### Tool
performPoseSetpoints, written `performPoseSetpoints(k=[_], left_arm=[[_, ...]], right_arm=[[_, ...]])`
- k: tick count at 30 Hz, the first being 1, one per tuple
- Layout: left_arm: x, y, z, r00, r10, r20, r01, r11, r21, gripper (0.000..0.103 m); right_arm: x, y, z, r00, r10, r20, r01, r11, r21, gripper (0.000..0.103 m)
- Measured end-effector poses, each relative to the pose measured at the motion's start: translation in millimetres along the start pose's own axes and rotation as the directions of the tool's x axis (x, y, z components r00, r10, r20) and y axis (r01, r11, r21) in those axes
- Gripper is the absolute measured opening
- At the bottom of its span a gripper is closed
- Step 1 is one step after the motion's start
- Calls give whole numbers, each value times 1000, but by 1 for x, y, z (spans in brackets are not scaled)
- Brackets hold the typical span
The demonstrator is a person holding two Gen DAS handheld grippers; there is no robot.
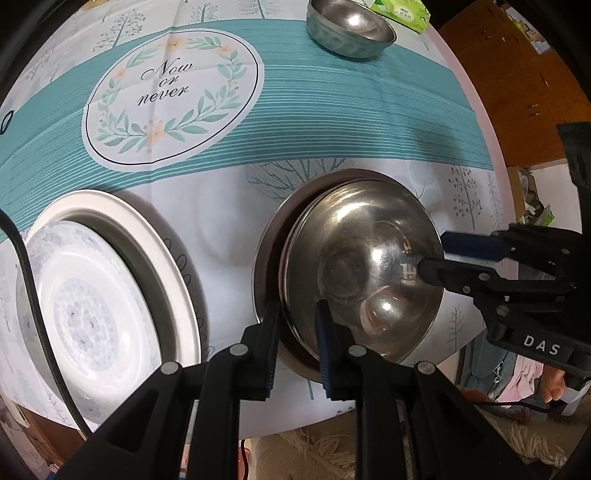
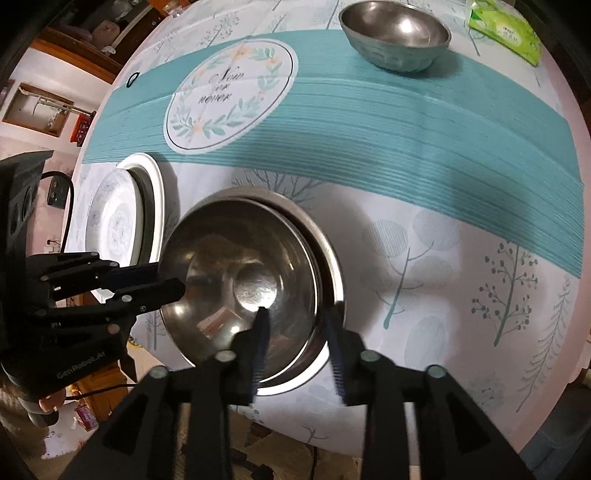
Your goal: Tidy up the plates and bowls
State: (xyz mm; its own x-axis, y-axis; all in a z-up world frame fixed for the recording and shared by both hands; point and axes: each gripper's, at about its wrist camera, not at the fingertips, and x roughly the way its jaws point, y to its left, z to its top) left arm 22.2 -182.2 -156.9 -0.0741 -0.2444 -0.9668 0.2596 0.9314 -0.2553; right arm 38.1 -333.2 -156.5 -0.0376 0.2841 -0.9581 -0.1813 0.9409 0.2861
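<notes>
Nesting steel bowls [image 1: 362, 280] (three, apparently) beside stacked white plates [image 1: 110, 295].

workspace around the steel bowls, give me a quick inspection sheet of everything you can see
surface: round table under a teal and white printed cloth
job's things: nested steel bowls near the front edge; white plates stacked beside them; a lone steel bowl at the far side
clutter: green tissue pack beside the lone bowl
grippers: left tool astride the stack's rim, jaws narrow, grip unclear; right tool astride the opposite rim, jaws apart and clear of the metal
cables: black cable crossing the plates in the left wrist view
surroundings: wooden furniture behind the table, fringed rug on the floor
</notes>
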Motion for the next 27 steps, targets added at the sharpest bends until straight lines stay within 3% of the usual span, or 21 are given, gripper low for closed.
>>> performPoseSetpoints(k=[8, 12, 17, 21, 24, 27], left_arm=[[-13, 5, 1, 1000, 5, 23, -5, 1000, -4, 24], [-26, 3, 3, 998, 5, 56, -5, 1000, 1, 32], [-41, -2, 5, 995, 7, 101, -9, 1000, 16, 35], [-59, -10, 4, 982, 46, 181, -54, 998, 41, 60], [-70, -18, 6, 971, 64, 229, -82, 994, 69, 63], [-79, -24, 10, 964, 62, 258, -85, 993, 78, 73]], right_arm=[[-15, 8, -1, 998, -54, 32, 56, 996, -68, 39], [-19, 8, -2, 998, -50, 42, 53, 996, -71, 39], [-30, 6, -6, 997, -36, 68, 41, 997, -69, 39], [-38, 5, -8, 995, -25, 97, 31, 998, -61, 39], [-46, 2, -9, 993, -16, 119, 23, 998, -55, 39], [-54, -1, -9, 990, -1, 140, 8, 999, -48, 39]])
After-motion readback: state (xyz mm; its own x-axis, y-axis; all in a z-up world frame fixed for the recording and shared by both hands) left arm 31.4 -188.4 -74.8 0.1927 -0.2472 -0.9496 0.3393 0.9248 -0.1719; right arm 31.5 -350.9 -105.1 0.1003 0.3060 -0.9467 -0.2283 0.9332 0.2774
